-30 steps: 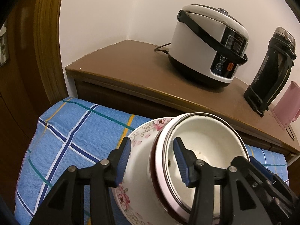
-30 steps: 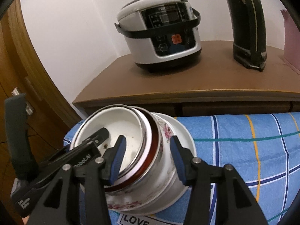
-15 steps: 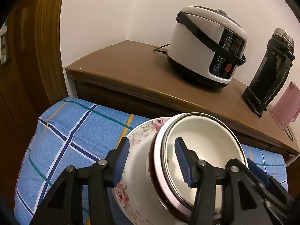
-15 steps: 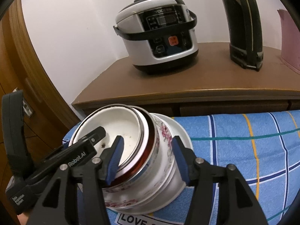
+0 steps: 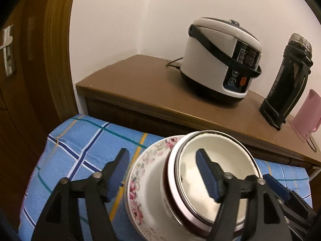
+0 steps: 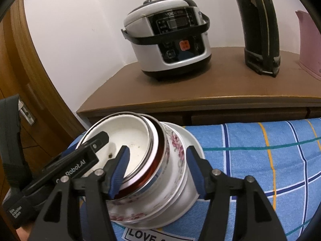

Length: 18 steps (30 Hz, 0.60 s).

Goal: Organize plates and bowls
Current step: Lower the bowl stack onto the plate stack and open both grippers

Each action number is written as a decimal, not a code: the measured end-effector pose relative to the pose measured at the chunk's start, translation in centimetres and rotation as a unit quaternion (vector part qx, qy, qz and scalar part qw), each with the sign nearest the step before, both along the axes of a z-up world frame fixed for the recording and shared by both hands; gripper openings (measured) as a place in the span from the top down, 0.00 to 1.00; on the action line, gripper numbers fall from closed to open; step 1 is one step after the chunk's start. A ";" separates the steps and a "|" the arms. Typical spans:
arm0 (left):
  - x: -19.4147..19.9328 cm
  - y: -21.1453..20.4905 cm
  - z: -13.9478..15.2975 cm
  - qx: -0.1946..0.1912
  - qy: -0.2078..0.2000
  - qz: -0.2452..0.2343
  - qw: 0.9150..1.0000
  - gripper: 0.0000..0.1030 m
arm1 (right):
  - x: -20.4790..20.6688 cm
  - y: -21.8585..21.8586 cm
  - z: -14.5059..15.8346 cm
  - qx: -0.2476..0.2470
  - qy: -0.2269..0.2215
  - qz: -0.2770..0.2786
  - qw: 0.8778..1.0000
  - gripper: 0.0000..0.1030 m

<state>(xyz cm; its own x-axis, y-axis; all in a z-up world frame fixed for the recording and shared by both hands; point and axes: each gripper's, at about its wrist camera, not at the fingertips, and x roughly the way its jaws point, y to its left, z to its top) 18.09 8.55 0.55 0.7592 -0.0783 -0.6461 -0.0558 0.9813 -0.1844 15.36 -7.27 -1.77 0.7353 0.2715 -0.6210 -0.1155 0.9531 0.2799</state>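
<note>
A stack of nested dishes sits on the blue checked cloth (image 5: 84, 146): a white inner bowl (image 5: 216, 160) inside a red-banded bowl, inside floral bowls, on a floral plate (image 5: 144, 160). My left gripper (image 5: 162, 172) straddles the stack's left wall, one finger inside the inner bowl, one outside; the jaws stand apart. My right gripper (image 6: 158, 170) straddles the right wall of the stack (image 6: 152, 152) the same way, jaws apart. The left gripper's finger (image 6: 96, 142) also shows inside the bowl in the right wrist view.
A brown wooden cabinet (image 5: 140, 84) stands behind the cloth, carrying a white rice cooker (image 5: 220, 58), a black thermos (image 5: 286, 84) and a pink jug (image 5: 307, 114). A wooden door frame (image 5: 58, 50) is at the left. A label reading LOVE (image 6: 152, 235) lies on the cloth.
Both grippers' jaws have spread a little wider around the stack's walls. The stack has stayed on the cloth, and both views have shifted slightly.
</note>
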 end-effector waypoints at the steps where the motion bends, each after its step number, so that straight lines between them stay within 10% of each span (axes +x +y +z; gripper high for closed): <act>1: 0.0 0.1 0.0 -0.001 0.000 0.001 1.000 0.30 | -0.1 0.0 0.1 0.001 -0.002 0.001 1.000 0.42; 18: 0.3 -0.4 -1.2 0.004 0.025 -0.017 1.000 0.29 | -1.2 -0.5 0.2 0.014 -0.038 -0.008 0.999 0.24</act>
